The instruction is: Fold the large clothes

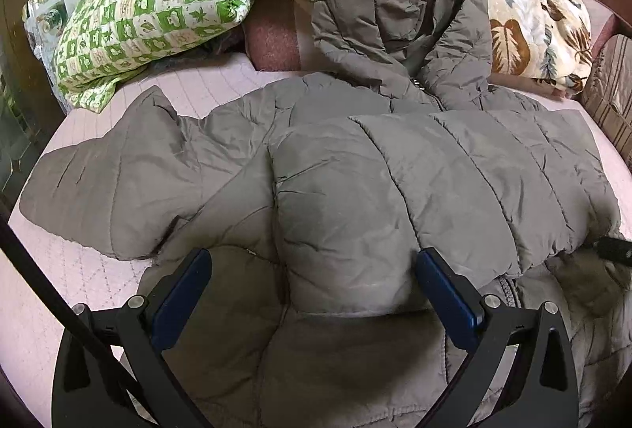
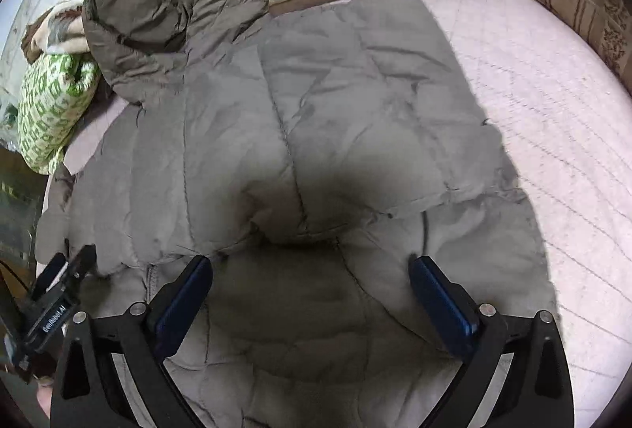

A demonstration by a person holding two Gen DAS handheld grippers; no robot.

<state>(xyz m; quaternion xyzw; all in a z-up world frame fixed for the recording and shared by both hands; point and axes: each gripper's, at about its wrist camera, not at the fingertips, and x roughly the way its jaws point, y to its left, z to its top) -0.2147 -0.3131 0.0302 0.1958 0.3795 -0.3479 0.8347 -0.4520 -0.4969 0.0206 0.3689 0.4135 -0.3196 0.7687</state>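
grey puffer coat spread across the pink quilted bed cover, filling the centre and lower half of both wrist views. its hood lies bunched at upper centre of the left view, propped against the leaf-print blanket. one sleeve sticks out flat at left centre, not yet brought in. a quilted panel is already laid over the body, its rounded edge just above the fingers in both views, likely a first fold.

left gripper, bottom centre of its view: jaws wide apart, straddling the puffy folded edge, pads not pressing on fabric. empty.

right gripper, bottom centre of its view: jaws also spread fully, nothing clamped, hovering over the lower part of the coat near the fold edge. the other gripper shows at lower left of this view, so both sit along the same edge, probably to work it evenly.

green checked pillow, upper left of the left view, clear of the coat.

judgement: next step probably the loose sleeve; slick padded fabric may spring back open.
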